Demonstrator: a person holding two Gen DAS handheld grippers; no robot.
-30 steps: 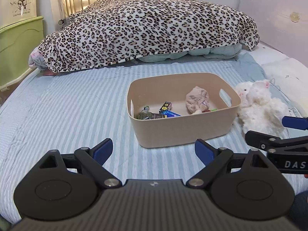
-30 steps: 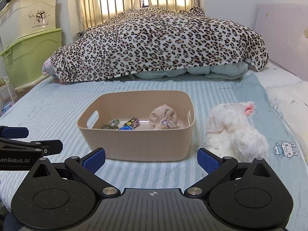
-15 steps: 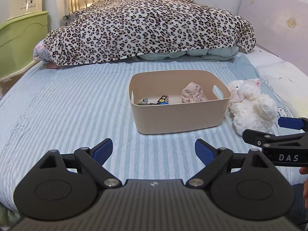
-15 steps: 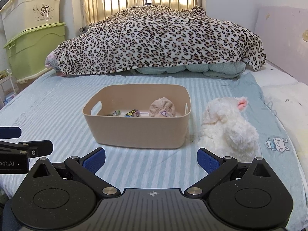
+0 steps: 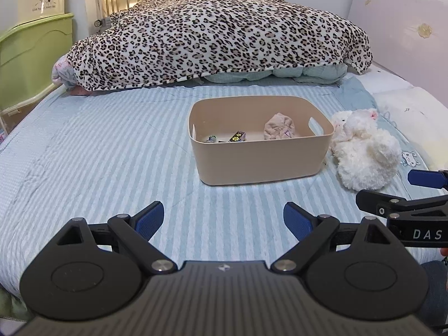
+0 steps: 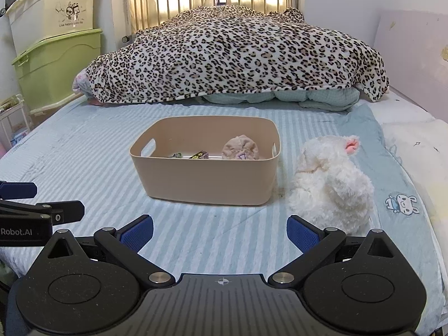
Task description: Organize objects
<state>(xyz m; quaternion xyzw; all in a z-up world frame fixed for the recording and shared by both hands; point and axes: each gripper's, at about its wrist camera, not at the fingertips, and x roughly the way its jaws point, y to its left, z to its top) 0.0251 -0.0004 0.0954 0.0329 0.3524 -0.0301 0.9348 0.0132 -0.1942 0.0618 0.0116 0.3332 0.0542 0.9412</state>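
Left wrist view: your left claw (image 5: 223, 217) is spread wide, gripping nothing; the beige bin (image 5: 260, 165) sits at frame centre on the bed (image 5: 98, 151), with the white plush toy (image 5: 364, 154) touching its right side.

Right wrist view: your right claw (image 6: 219, 233) is likewise wide and unloaded; the bin (image 6: 207, 179) lies centre frame, the plush toy (image 6: 327, 184) just right of it.

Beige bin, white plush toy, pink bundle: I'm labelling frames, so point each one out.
Beige bin (image 6: 207, 184): right wrist view, front wall.
White plush toy (image 6: 330, 187): right wrist view, fluffy body.
Pink bundle (image 5: 278, 126): left wrist view, its top, inside the bin.
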